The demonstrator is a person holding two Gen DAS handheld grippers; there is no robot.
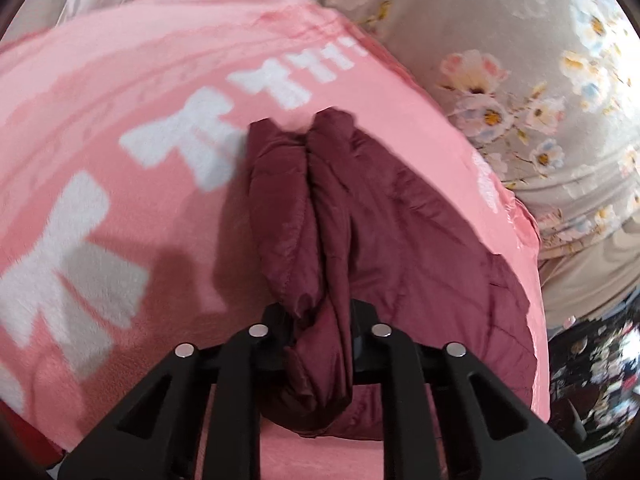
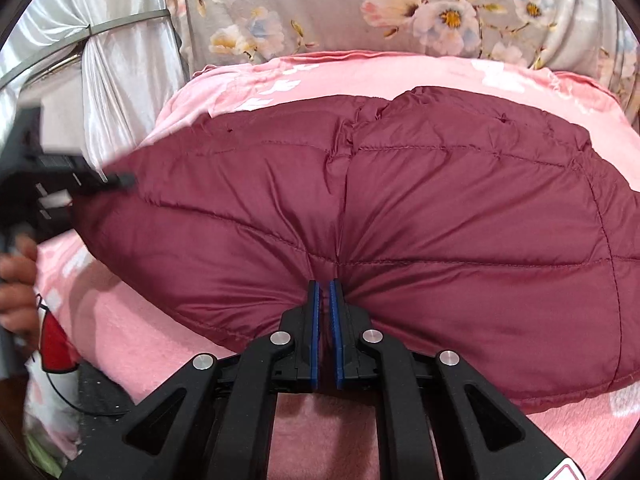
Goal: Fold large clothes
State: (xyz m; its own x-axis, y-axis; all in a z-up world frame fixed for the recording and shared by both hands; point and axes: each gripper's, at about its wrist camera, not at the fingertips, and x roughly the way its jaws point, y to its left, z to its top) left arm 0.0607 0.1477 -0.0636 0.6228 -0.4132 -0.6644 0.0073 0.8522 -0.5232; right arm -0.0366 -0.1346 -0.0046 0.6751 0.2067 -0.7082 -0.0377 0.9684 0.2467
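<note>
A maroon quilted puffer jacket [image 2: 440, 208] lies spread on a pink fleece blanket [image 2: 160, 344]. My right gripper [image 2: 325, 284] is shut on the jacket's near edge, puckering the fabric at the seam. My left gripper [image 1: 320, 312] is shut on a bunched fold of the same jacket [image 1: 320, 208], which hangs forward between its jaws above the pink blanket [image 1: 100, 100]. The left gripper also shows in the right wrist view [image 2: 120, 179] at the jacket's left end, with a hand [image 2: 16, 280] holding it.
A grey floral bedcover [image 2: 360, 12] lies beyond the pink blanket, also in the left wrist view [image 1: 540, 80]. White satin curtains [image 2: 108, 60] hang at the far left. A red and white item [image 2: 54, 344] and a dark cable sit at the lower left.
</note>
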